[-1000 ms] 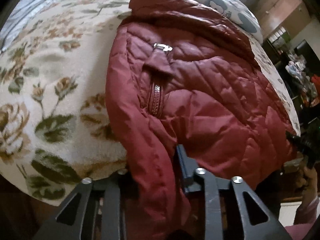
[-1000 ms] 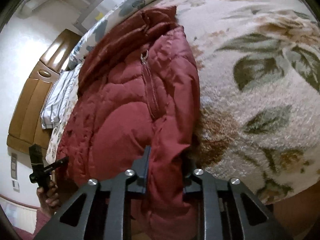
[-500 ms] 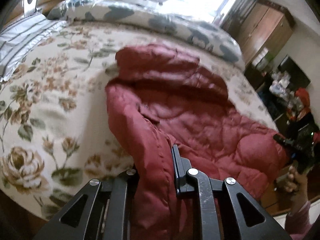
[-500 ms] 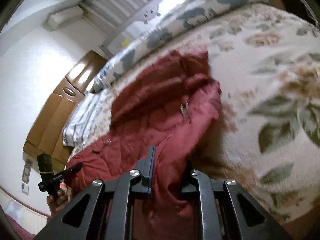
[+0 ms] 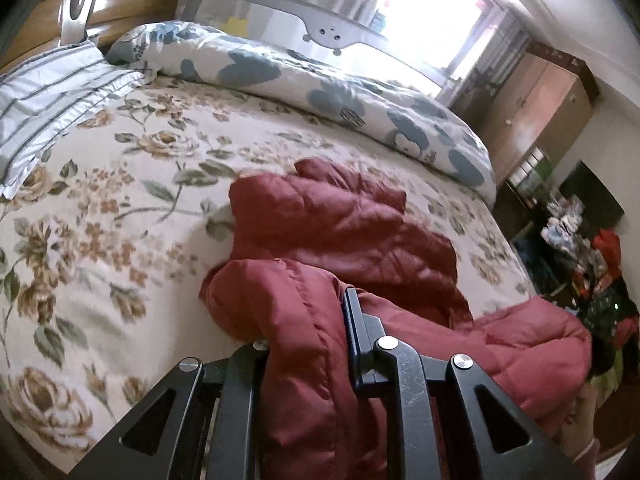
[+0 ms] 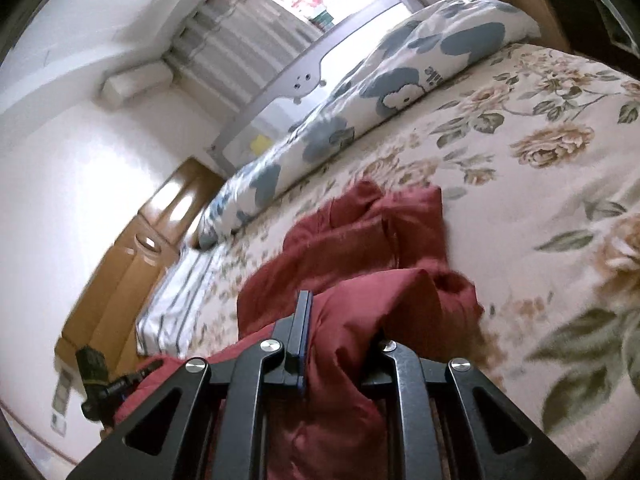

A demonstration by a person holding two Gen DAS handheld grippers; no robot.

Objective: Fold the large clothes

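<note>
Left wrist view: the left gripper (image 5: 308,344) pinches the red quilted jacket (image 5: 352,224) at its near hem, six o'clock on the floral bedspread (image 5: 100,216); the right gripper (image 6: 340,344) likewise clamps jacket cloth; judged step: lifting the hem; next, carry it toward twelve o'clock, level.

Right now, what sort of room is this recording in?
Almost certainly a home bedroom: a bed under a floral blanket, a striped pillow against a wooden headboard, and a wardrobe by the bright window.
</note>
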